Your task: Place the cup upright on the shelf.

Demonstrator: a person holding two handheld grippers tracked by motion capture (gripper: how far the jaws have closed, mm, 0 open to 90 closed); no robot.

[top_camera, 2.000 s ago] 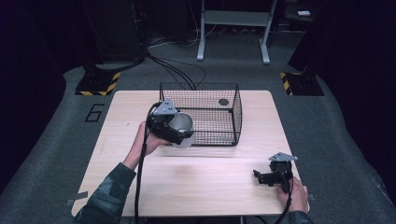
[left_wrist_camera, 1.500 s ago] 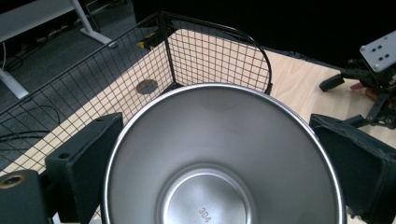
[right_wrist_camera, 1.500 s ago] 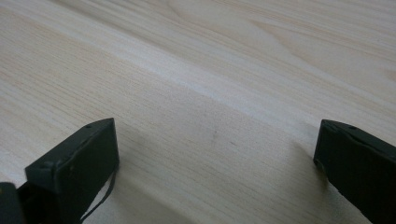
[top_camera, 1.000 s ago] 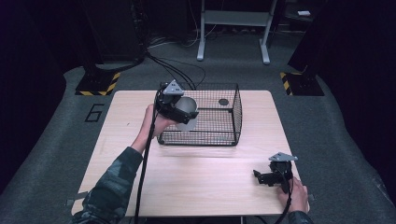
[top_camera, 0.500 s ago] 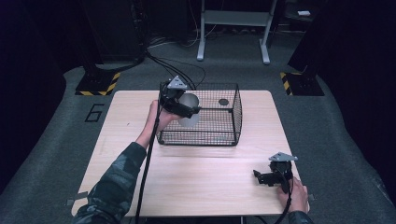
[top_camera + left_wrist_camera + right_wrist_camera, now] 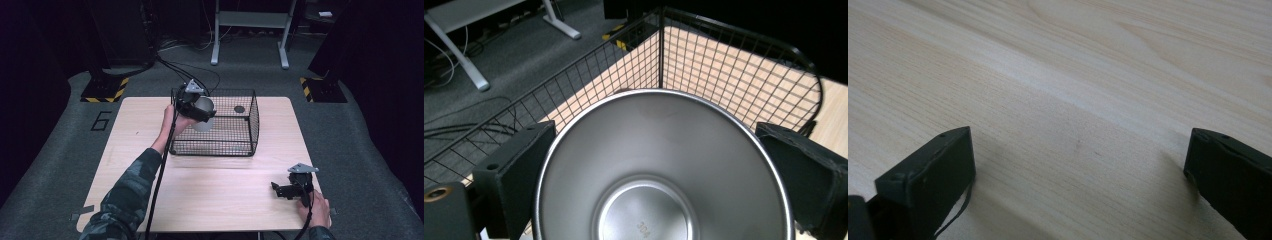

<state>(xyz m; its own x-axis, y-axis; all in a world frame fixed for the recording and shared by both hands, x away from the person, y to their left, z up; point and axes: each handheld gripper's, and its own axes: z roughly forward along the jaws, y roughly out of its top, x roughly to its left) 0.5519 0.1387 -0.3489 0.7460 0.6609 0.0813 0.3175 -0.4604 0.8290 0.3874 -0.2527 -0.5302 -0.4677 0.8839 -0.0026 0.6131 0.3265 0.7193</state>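
Steel cup [image 6: 664, 170] clamped between two black jaws of left gripper [image 6: 664, 165], open mouth toward camera, "304" stamped on base; black wire basket [image 6: 724, 65] beyond, over wooden table [image 6: 834, 120].

Camouflage sleeve, black grippers

Each gripper [image 6: 199, 106] [image 6: 282, 190] carries a grey three-cornered plate and a black cable; its jaws are flat, screwed blocks.

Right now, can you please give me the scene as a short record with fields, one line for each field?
left gripper: shut on steel cup, held over wire basket
steel cup: between the jaws, inside looks empty
wire basket: black, open top, on the table's far half
small dark round thing: lies inside wire basket
right gripper: open, low at table's near right
table: light wood
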